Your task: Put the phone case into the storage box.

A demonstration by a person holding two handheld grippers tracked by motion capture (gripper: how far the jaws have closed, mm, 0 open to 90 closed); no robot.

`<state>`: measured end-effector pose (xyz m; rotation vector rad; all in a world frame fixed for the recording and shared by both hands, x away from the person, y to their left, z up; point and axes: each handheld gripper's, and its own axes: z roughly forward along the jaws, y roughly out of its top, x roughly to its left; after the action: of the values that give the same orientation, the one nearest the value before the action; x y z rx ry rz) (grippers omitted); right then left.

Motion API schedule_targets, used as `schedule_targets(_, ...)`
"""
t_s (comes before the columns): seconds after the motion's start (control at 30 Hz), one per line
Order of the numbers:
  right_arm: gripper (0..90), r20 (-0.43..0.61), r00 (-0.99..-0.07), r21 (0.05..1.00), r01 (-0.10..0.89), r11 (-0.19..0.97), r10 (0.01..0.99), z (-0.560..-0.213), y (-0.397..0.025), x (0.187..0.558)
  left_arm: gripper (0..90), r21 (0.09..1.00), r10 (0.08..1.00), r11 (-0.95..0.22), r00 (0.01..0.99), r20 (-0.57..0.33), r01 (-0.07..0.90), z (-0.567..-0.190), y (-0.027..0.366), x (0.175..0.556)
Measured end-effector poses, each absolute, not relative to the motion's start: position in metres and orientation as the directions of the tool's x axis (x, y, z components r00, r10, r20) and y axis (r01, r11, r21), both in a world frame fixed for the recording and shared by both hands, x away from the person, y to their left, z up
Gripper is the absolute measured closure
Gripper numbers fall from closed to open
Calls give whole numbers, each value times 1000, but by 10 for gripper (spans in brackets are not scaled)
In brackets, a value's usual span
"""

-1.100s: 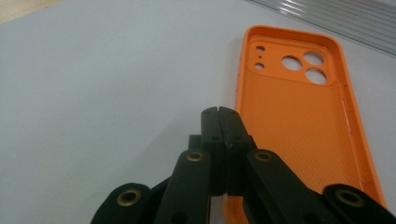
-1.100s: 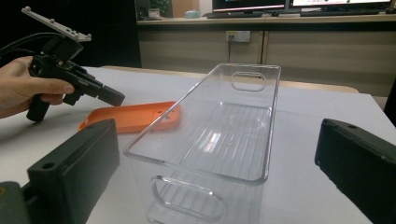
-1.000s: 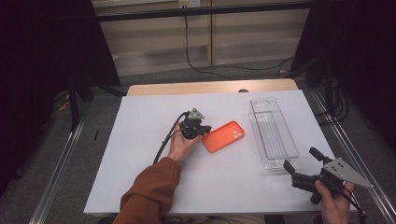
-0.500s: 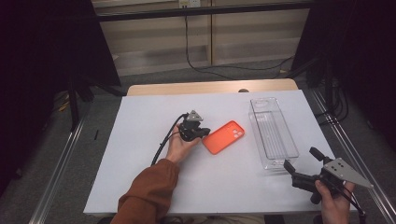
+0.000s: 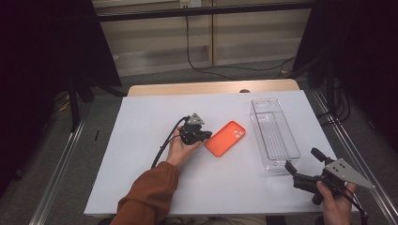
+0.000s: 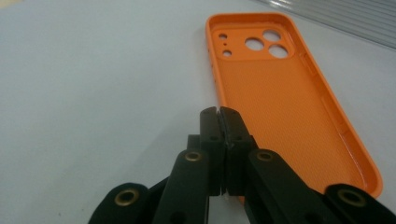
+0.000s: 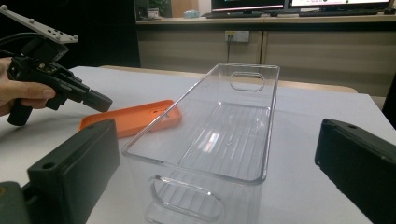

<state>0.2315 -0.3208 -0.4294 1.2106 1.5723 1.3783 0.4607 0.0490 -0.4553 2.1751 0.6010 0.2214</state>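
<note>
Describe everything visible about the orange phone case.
The orange phone case lies flat on the white table, open side up, showing a finely textured inner face and a raised glossy rim. It looks like soft rubbery plastic. Round camera cutouts and smaller holes sit at its far end in the left gripper view. It rests between the clear plastic bin and the left gripper, whose shut jaws sit at its near edge; whether they pinch the rim cannot be told.

1 phone case (image 5: 225,138), 1 clear bin (image 5: 274,133)
</note>
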Motion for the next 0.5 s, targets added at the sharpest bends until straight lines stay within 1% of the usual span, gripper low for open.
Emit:
schedule_targets(0.1, 0, 63, -312, 982, 190, -3, 948, -429, -321, 231, 885, 797, 503, -494, 862, -65, 348, -454, 50, 460)
schedule_targets(0.17, 0, 64, -311, 982, 190, -4, 948, -429, -321, 231, 879, 807, 507, -487, 860, -52, 336, -453, 51, 459)
schedule_targets(0.23, 0, 66, -311, 982, 188, -7, 948, -429, -321, 231, 863, 813, 507, -470, 859, -71, 344, -453, 52, 458)
schedule_targets(0.33, 0, 65, -310, 982, 190, -5, 948, -429, -321, 231, 824, 812, 504, -474, 861, -65, 339, -453, 54, 458)
schedule_targets(0.43, 0, 63, -311, 982, 189, -4, 948, -429, -321, 231, 760, 821, 515, -446, 852, -90, 356, -450, 58, 457)
schedule_targets(0.5, 0, 63, -310, 982, 189, -4, 949, -429, -321, 231, 674, 829, 527, -434, 846, -85, 353, -446, 61, 456)
